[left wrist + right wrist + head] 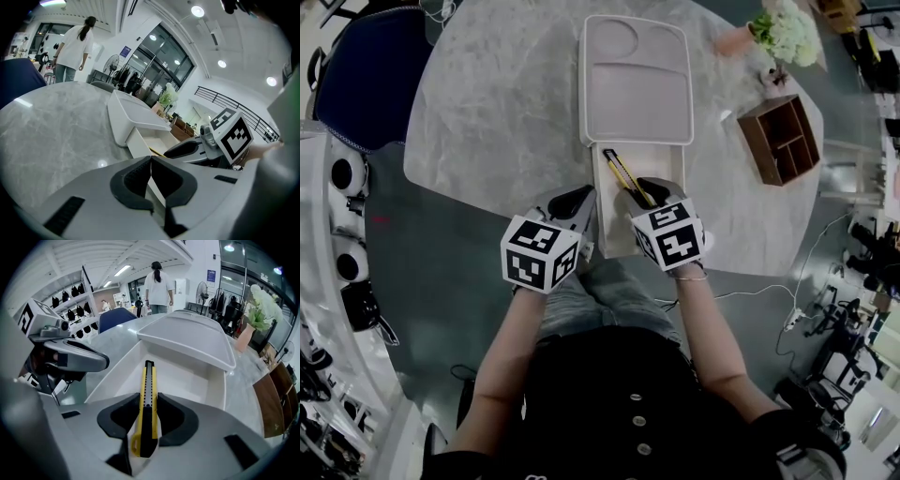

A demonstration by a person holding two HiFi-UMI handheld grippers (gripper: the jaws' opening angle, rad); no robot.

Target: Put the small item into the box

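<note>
A white box (598,187) lies open at the near edge of the round grey table (487,103), with its white lid (636,84) lying just beyond it. My right gripper (642,192) is shut on a yellow-and-black utility knife (623,173). In the right gripper view the knife (148,390) runs between the pads and its tip reaches over the box's open inside (187,376). My left gripper (581,202) sits at the box's left wall. In the left gripper view its jaws (151,161) are closed, with that thin white wall (157,197) between them.
A brown wooden organizer (783,136) and a pot of pale flowers (783,33) stand at the table's right side. A blue chair (366,70) is at the far left. A person (158,284) stands in the background. A white cable (769,291) lies on the floor.
</note>
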